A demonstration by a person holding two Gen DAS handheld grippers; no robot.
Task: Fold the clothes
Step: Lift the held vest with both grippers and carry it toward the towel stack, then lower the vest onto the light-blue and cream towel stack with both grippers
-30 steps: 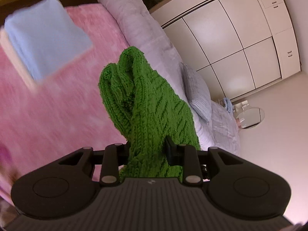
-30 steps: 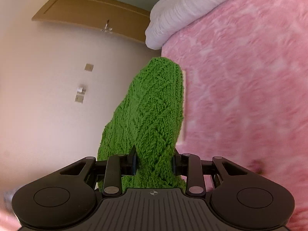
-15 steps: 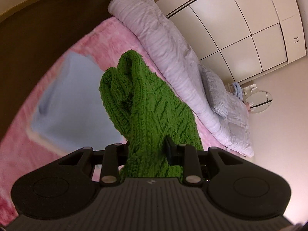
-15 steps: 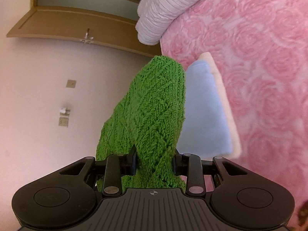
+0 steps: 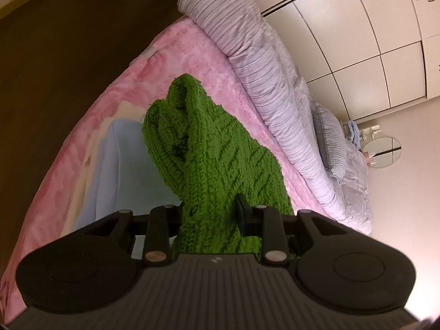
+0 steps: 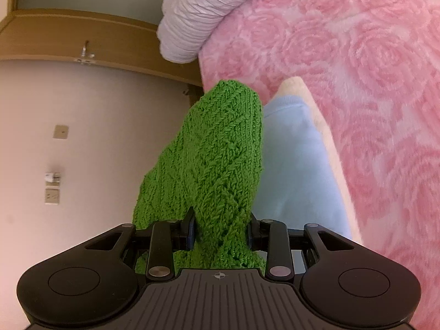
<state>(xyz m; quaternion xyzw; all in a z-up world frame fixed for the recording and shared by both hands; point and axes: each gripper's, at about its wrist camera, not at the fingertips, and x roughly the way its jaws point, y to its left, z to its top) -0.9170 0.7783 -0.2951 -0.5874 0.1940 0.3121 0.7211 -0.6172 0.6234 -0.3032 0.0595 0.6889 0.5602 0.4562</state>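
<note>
Here both tools (image 5: 210,214) (image 6: 221,229) clamp the green knit (image 5: 209,148), hiding the folded blue garment (image 6: 297,165).

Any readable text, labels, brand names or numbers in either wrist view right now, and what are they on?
None: no words or numbers are readable in either view.
left gripper: small pale emblem on its housing, a symbol, no letters.
right gripper: small crosshair mark on its housing, no letters.
green knit, blue folded garment, pink blanket: no tags or print visible.
wall plates: too small to read.
</note>
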